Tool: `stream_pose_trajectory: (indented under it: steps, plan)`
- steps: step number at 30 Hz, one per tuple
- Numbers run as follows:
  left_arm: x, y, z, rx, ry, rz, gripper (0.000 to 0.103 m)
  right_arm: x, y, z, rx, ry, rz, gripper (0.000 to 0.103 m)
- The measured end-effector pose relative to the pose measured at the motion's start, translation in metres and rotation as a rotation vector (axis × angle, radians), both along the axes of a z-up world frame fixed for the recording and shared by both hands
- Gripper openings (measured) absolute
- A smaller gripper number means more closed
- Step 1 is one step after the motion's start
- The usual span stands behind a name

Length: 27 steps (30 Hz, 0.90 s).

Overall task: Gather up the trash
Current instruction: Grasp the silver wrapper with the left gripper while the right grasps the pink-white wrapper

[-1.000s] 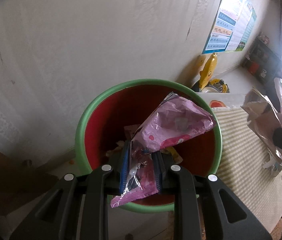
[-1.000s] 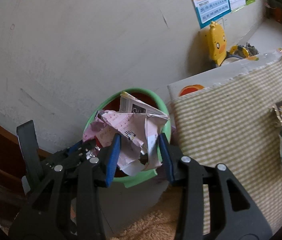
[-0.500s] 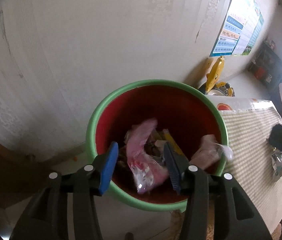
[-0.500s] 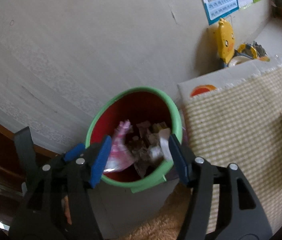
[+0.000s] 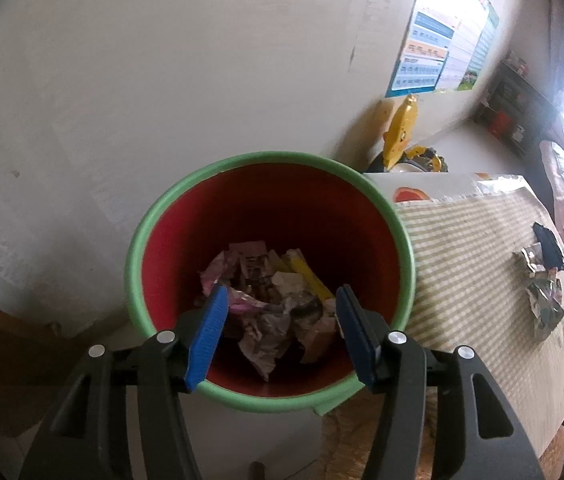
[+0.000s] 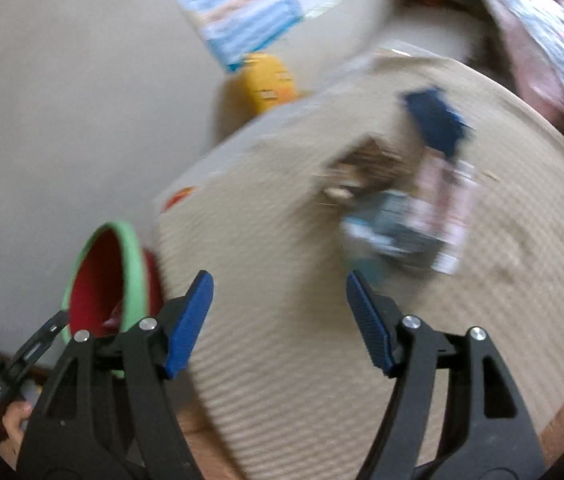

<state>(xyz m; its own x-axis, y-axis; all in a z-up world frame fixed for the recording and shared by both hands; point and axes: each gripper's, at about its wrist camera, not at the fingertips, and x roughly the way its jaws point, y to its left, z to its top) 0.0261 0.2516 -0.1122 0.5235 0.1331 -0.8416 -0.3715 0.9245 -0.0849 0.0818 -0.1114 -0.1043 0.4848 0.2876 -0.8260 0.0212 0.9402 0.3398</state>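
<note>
A red bin with a green rim (image 5: pixel 149 236) stands by the wall and holds crumpled wrappers (image 5: pixel 269 304), pink, white and yellow. My left gripper (image 5: pixel 279 334) is open and empty above the bin's near side. My right gripper (image 6: pixel 279 320) is open and empty over the striped cloth (image 6: pixel 282 380), with the bin (image 6: pixel 131 264) at its lower left. Several wrappers (image 6: pixel 406 208) lie on the cloth ahead of it, blurred; they also show in the left wrist view (image 5: pixel 542 288).
The striped cloth (image 5: pixel 474 264) covers a table right of the bin. A yellow duck toy (image 5: pixel 404 128) stands by the wall under a poster (image 5: pixel 442 40). A dark blue piece (image 6: pixel 438 120) lies beyond the wrappers. The left gripper's handle (image 6: pixel 21 352) shows at lower left.
Both grippers opened and dropped their wrappers into the bin. The right gripper then swung right, away from the bin and over the cloth. The left gripper stays over the bin.
</note>
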Motion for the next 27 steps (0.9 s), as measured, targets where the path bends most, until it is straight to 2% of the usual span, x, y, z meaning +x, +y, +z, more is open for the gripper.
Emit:
stream_pose_trajectory:
  steps: [7,9,12,17,22,24,25,27]
  plan:
    - [0.004,-0.02,-0.001,-0.017,0.015,-0.04,0.053,-0.005,-0.047,-0.019,0.008,0.039,-0.108,0.067]
    - [0.007,-0.032,0.001,-0.016,0.012,-0.078,0.053,0.0,-0.057,-0.021,0.023,0.033,-0.145,0.072]
    - [0.01,-0.05,0.003,-0.011,0.012,-0.13,0.053,0.017,-0.066,-0.023,0.001,0.031,-0.182,0.073]
    - [0.013,-0.089,0.006,-0.02,0.016,-0.234,0.053,0.053,-0.08,-0.038,0.013,0.091,-0.239,0.073]
    - [0.01,-0.121,0.009,-0.022,0.022,-0.318,0.053,0.079,-0.076,-0.059,-0.025,0.152,-0.189,0.075]
    - [0.009,-0.131,0.012,-0.018,0.022,-0.346,0.054,0.077,-0.072,-0.059,-0.012,0.129,-0.14,0.065]
    - [0.009,-0.136,0.012,-0.016,0.023,-0.359,0.054,0.076,-0.072,-0.057,0.005,0.124,-0.12,0.052]
    - [0.01,-0.146,0.012,-0.02,0.032,-0.382,0.054,0.067,-0.071,-0.051,0.004,0.115,-0.108,0.043]
